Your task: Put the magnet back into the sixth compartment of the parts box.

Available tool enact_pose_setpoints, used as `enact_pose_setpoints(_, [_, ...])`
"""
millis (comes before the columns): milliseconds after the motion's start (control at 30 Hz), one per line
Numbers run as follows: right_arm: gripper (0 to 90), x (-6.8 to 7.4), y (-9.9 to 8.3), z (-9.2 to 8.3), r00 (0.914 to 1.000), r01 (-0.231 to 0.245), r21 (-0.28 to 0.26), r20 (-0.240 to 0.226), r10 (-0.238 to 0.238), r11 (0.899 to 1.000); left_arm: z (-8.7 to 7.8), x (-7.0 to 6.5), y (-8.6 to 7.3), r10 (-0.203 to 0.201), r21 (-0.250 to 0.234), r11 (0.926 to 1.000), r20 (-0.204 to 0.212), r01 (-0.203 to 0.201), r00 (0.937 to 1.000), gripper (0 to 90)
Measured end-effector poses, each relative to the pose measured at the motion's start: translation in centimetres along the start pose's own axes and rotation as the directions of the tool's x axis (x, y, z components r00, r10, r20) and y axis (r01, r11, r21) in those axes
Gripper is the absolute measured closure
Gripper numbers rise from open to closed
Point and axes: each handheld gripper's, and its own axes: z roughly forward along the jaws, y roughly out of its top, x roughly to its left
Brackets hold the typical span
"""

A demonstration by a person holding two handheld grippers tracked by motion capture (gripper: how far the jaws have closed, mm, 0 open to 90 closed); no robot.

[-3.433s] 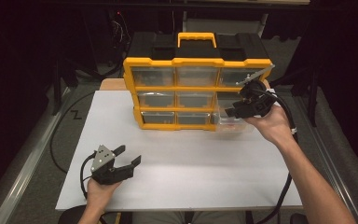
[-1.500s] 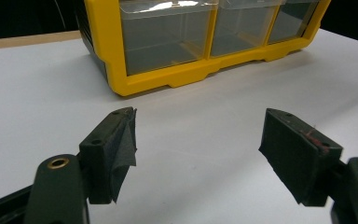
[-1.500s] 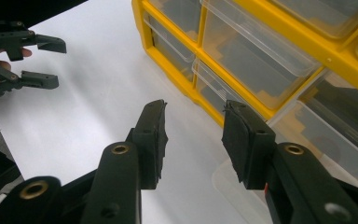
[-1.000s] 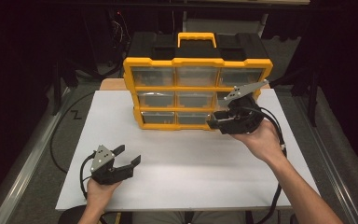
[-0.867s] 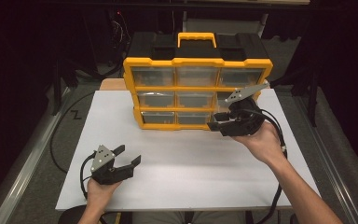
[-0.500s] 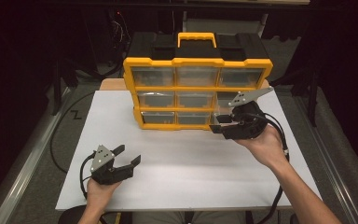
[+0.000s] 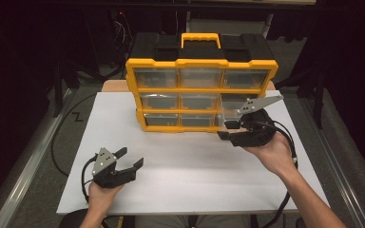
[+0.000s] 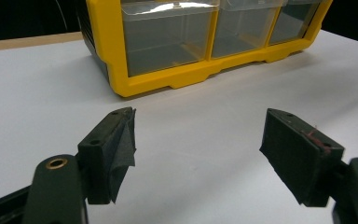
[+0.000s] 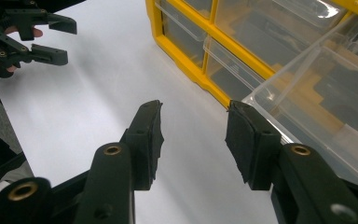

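Since the earlier frames the right gripper point(image 7: 228, 131) has come down from the upper right drawers of the yellow organiser point(image 7: 202, 66) to the bottom right corner, and a clear drawer point(image 7: 230, 111) on that side now stands pulled out from the frame. Its jaws have just been opening; in the right gripper view they stand a moderate gap apart with only white table between them, the far pad point(image 9: 247, 135) just beside the corner of the pulled-out drawer point(image 9: 326, 107), and whether it touches cannot be told.

The right hand point(image 7: 273, 152) reaches in from the lower right, forearm slanting up to the cabinet, the gripper lying roughly level and pointing left along the cabinet's foot, its grey plate tilted up.

The organiser stands upright at the far middle of the white table point(image 7: 195, 180), with a yellow carry handle point(image 7: 200, 38) on top and three rows of three clear drawers. The drawers look empty, with only dark backing behind the clear plastic.

The left gripper point(image 7: 133, 159) rests near the table's front left, well apart from the cabinet, held low by the left hand point(image 7: 102, 194), pointing right and slightly away. Its jaws stand wide with nothing between them; the left gripper view looks across bare table to the organiser's lower left drawer point(image 8: 168, 39).
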Motion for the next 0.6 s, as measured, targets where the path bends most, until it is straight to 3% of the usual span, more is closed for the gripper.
enact_pose_setpoints(600, [56.2,-0.4,-1.5,-0.1,0.9999,-0.015,-0.012,0.003,0.015,1.0,0.0,0.0,0.0,-0.001,0.0,1.0,-0.001,0.001,1.0,26.3])
